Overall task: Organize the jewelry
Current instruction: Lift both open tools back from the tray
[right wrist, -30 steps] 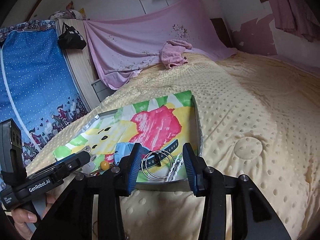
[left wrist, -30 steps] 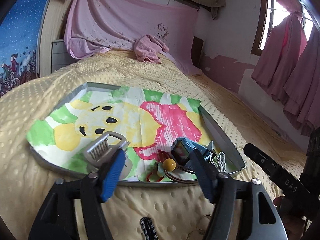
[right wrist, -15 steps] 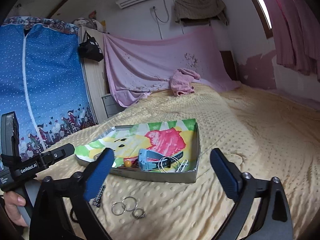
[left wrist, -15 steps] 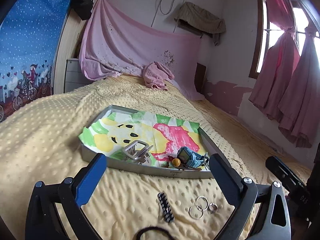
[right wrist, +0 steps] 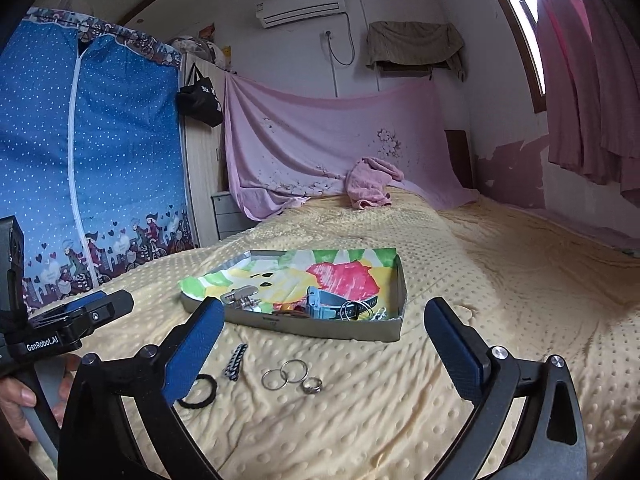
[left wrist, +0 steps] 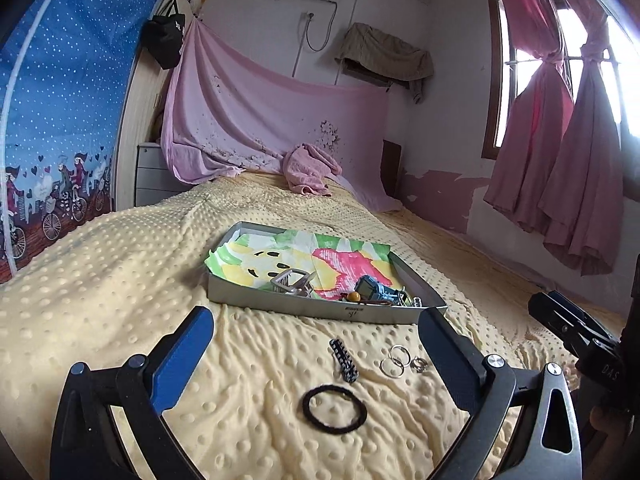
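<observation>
While both the left gripper [left wrist: 316,344] and right gripper [right wrist: 324,340] gape empty, the tray [right wrist: 320,326] wall hides its jewelry's lower parts.

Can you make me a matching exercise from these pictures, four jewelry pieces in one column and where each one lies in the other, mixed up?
Things:
1. black hair tie
2. blue watch
3. silver rings
4. orange bead

Places:
A. inside the tray, the strap reaching toward its right wall in the right wrist view
B. on the yellow blanket, the loose piece lying closest to the left wrist camera
C. inside the tray, just left of the watch
D. on the blanket, right of the black beaded strip

Pairs: 1-B, 2-A, 3-D, 4-C
</observation>
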Demonstrator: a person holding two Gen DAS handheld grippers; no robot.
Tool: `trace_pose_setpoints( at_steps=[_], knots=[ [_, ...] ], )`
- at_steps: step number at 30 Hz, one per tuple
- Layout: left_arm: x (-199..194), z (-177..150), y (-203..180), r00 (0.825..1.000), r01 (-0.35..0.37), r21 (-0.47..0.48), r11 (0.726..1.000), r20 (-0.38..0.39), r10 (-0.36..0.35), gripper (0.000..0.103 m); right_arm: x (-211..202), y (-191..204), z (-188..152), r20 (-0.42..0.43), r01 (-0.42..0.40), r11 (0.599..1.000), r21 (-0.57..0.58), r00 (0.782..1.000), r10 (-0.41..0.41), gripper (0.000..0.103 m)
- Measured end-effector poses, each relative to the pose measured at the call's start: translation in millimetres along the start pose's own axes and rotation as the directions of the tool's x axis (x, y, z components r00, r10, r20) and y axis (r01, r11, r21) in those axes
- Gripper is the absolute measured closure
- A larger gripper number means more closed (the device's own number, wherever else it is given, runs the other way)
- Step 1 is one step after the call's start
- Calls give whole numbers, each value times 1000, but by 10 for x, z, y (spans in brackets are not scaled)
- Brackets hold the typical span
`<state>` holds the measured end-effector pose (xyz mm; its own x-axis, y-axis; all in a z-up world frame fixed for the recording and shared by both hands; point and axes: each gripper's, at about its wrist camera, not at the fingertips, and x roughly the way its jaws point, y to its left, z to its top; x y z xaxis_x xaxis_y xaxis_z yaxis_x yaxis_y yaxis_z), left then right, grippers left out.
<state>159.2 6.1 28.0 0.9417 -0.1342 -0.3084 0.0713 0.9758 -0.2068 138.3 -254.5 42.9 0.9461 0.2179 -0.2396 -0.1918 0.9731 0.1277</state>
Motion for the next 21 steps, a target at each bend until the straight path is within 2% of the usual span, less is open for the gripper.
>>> trace_pose_setpoints(
  at_steps=[4, 9, 21],
  knots=[
    [-73, -93, 59, 1000, -6, 3, 1000, -9, 6, 0, -93, 62, -44, -13, 9, 1000, -13, 1000, -9, 4],
    [-62, -198, 114, 999, -16, 25, 1000, -47, 17, 0, -42, 140, -119, -76, 11, 998, -64, 997, -15, 4],
    [138, -421, 211, 985, -45, 32, 998, -167, 50, 0, 329, 121, -296, -240, 7, 996, -94, 970, -29, 4]
  ],
)
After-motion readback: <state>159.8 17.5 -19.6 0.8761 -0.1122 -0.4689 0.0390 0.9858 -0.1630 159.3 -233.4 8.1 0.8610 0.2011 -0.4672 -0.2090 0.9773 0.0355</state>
